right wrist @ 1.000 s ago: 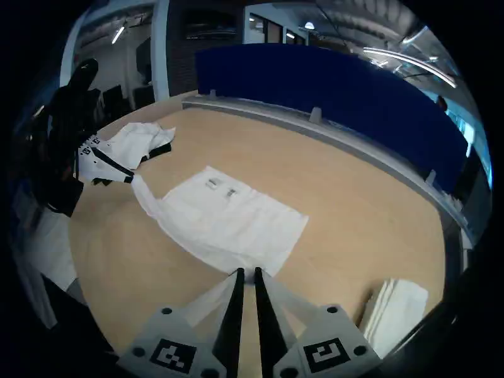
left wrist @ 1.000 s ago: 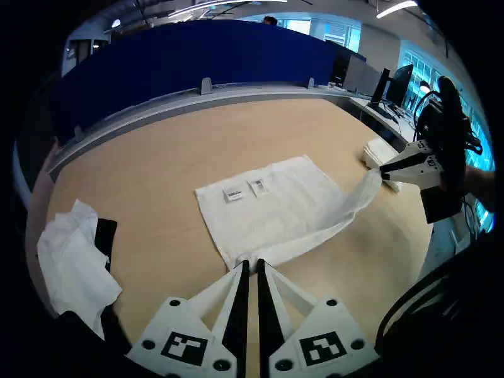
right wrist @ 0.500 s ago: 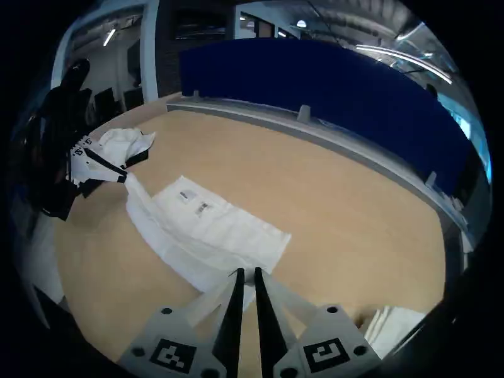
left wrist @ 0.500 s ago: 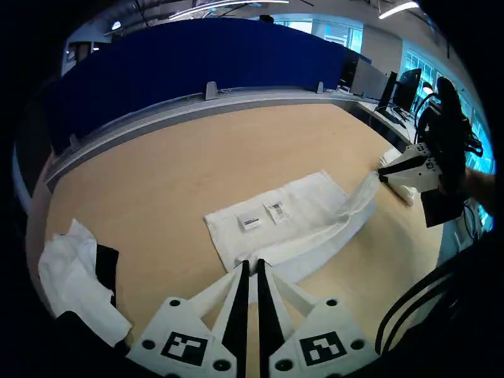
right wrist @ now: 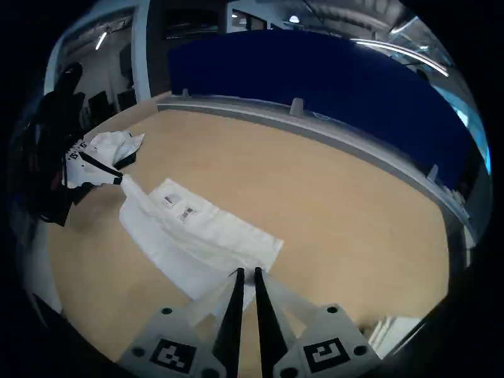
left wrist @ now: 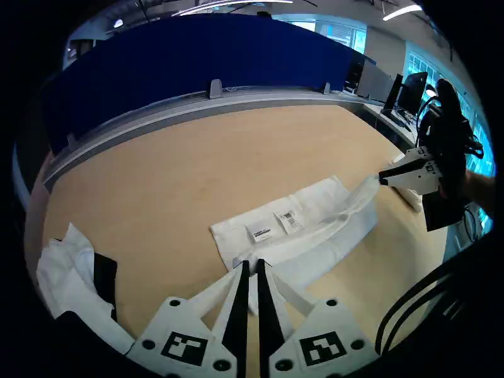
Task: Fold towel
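Towel (left wrist: 315, 211) narrower, edge farther across

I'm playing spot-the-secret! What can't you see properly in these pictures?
- Left gripper view: the towel corner, hidden between the left gripper jaws.
- Left gripper view: the tags, print too small to read.
- Left gripper view: the crumpled cloth, cut off by the edge.

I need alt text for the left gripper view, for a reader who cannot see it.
The left claw and, farther right, the right claw each pinch a corner of a white rectangular cloth towel, holding its near edge above a light wooden table. A crumpled white cloth lies at the left.
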`<action>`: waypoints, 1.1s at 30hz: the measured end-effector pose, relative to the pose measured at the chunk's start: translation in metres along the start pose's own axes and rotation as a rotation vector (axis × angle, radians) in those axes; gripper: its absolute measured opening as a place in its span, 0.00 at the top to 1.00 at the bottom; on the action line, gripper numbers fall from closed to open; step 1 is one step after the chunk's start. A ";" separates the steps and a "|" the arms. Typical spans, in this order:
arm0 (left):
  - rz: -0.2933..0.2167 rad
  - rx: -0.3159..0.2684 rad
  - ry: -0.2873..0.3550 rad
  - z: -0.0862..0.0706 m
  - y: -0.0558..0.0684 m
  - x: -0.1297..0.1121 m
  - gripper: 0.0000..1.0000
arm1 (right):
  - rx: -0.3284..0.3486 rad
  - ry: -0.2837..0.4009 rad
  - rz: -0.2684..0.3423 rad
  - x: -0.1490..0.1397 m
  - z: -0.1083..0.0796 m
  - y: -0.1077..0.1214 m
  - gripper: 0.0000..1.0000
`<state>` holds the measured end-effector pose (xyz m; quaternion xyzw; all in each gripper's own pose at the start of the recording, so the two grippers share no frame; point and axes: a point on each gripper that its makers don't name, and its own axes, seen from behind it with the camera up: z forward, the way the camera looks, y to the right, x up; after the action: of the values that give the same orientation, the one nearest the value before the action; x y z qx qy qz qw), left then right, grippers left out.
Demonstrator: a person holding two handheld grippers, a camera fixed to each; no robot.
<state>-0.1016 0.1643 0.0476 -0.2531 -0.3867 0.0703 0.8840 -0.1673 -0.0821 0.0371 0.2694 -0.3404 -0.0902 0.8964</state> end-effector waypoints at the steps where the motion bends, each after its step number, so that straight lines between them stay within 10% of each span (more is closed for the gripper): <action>1: 0.000 0.001 -0.001 0.001 -0.001 0.000 0.91 | 0.000 -0.001 0.000 0.000 0.001 0.001 0.88; 25: -0.037 0.069 -0.022 0.050 -0.023 -0.016 0.90 | -0.043 -0.052 0.047 -0.021 0.039 0.012 0.84; 33: -0.054 0.103 -0.014 0.056 -0.033 -0.014 0.57 | -0.082 -0.050 0.053 -0.019 0.044 0.017 0.53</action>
<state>-0.1540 0.1538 0.0873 -0.1963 -0.3956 0.0681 0.8946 -0.2108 -0.0795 0.0628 0.2208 -0.3659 -0.0869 0.8999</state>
